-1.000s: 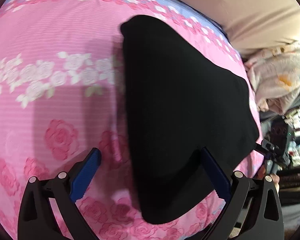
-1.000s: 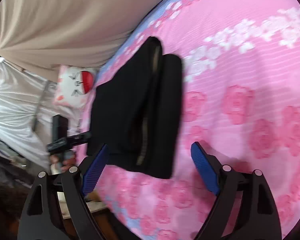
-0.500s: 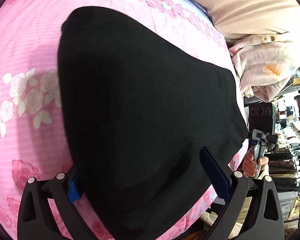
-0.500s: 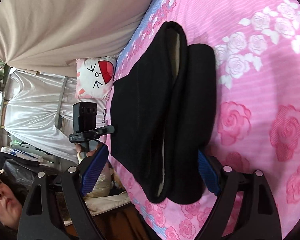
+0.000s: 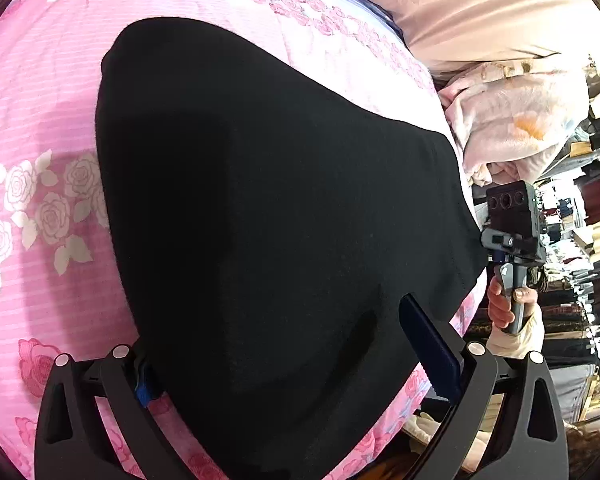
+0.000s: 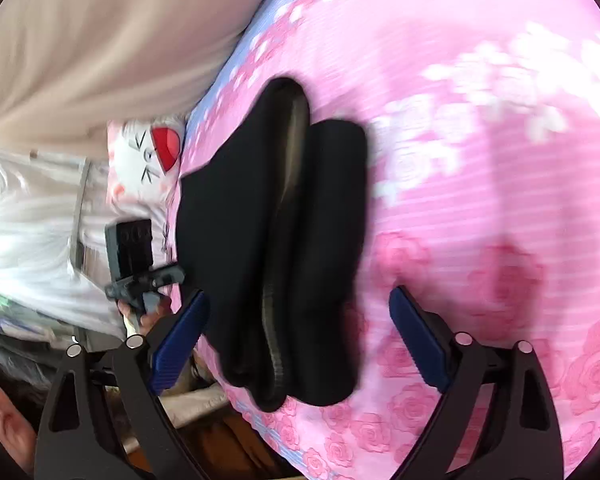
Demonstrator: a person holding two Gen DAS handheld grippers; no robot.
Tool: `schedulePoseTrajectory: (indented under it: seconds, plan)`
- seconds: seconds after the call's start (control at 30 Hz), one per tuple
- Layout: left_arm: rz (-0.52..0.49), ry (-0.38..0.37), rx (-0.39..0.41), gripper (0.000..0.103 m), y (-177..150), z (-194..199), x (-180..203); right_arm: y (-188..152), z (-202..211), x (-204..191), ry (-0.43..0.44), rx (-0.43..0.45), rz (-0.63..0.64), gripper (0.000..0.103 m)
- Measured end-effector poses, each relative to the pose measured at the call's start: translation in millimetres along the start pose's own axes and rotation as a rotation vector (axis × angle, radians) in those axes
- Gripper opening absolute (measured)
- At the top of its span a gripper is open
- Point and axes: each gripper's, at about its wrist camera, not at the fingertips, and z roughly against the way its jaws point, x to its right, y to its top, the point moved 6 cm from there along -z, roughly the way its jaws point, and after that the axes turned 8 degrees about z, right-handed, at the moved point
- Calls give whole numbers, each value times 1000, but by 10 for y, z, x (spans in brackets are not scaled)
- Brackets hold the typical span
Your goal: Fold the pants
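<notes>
The black pants (image 5: 284,208) lie folded into a thick bundle on the pink rose-print bedsheet (image 5: 40,120). My left gripper (image 5: 276,336) hangs over their near end, open, straddling the cloth. Its left fingertip (image 5: 144,386) is mostly hidden behind the pants' edge. In the right wrist view the pants (image 6: 260,208) show their stacked layers, near the bed's edge. My right gripper (image 6: 298,294) has the bundle's near end between its blue pads, which do not press on it, and its jaws are opening. Each view shows the other gripper, in a hand beyond the bed edge (image 5: 510,240) (image 6: 138,264).
A beige curtain (image 6: 100,40) hangs behind the bed. A cat-face pillow (image 6: 148,152) lies at the bed's edge. A pale pink blanket heap (image 5: 512,128) and cluttered shelves (image 5: 580,240) stand beyond the bed's far side. The sheet (image 6: 500,160) stretches on past the pants.
The left gripper has come in over the pants, which now fill its view and hide its left pad. In the right view the pants have slid a little left and the jaws stand slightly wider.
</notes>
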Motion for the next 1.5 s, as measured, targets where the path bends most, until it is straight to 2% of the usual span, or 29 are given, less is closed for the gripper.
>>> schedulePoseTrajectory:
  seconds: [0.1, 0.17, 0.23, 0.33, 0.47, 0.6, 0.67, 0.7, 0.77, 0.93, 1.1, 1.3, 1.33, 1.37, 1.4, 1.5]
  plan:
    - [-10, 23, 3, 97, -23, -13, 25, 61, -160, -90, -27, -47, 50, 91]
    - [-19, 34, 2, 97, -24, -56, 80, 57, -387, -225, 15, -124, 78, 91]
    - [-26, 35, 1, 97, -38, -39, 66, 39, -620, -380, -21, -186, 133, 93]
    - [-21, 41, 4, 97, -34, -66, 87, 66, -785, -505, -57, -209, 171, 98]
    - [-28, 72, 16, 97, -48, -89, 122, 79, -704, -422, 15, -162, 118, 98]
    - [-37, 99, 43, 95, -74, -75, 119, 25, -751, -514, -39, -115, 179, 98]
    - [-16, 108, 60, 82, -61, -34, 80, 3, -760, -540, -54, -75, 205, 98]
    - [-4, 101, 62, 80, -53, -10, 49, -9, -765, -546, -59, -73, 224, 98]
    - [25, 89, 71, 65, -45, 49, -34, 14, -777, -538, -58, -70, 222, 98]
    - [37, 94, 88, 52, -57, 76, -40, 83, -777, -489, -69, -72, 160, 98]
    - [61, 70, 95, 54, -24, 68, -30, 125, -756, -423, -55, -40, 107, 98]
    - [81, 44, 93, 55, -11, 78, -115, 139, -771, -419, -64, -44, 87, 98]
    - [84, 41, 92, 55, -8, 80, -127, 112, -756, -414, -100, -47, 105, 93]
    - [87, 37, 90, 55, -9, 81, -141, 98, -728, -397, -175, -43, 113, 82]
    - [92, 33, 89, 55, -4, 81, -156, 81, -688, -370, -240, -38, 123, 49]
    - [92, 31, 89, 58, 7, 68, -160, 33, -637, -296, -206, -18, 93, 46]
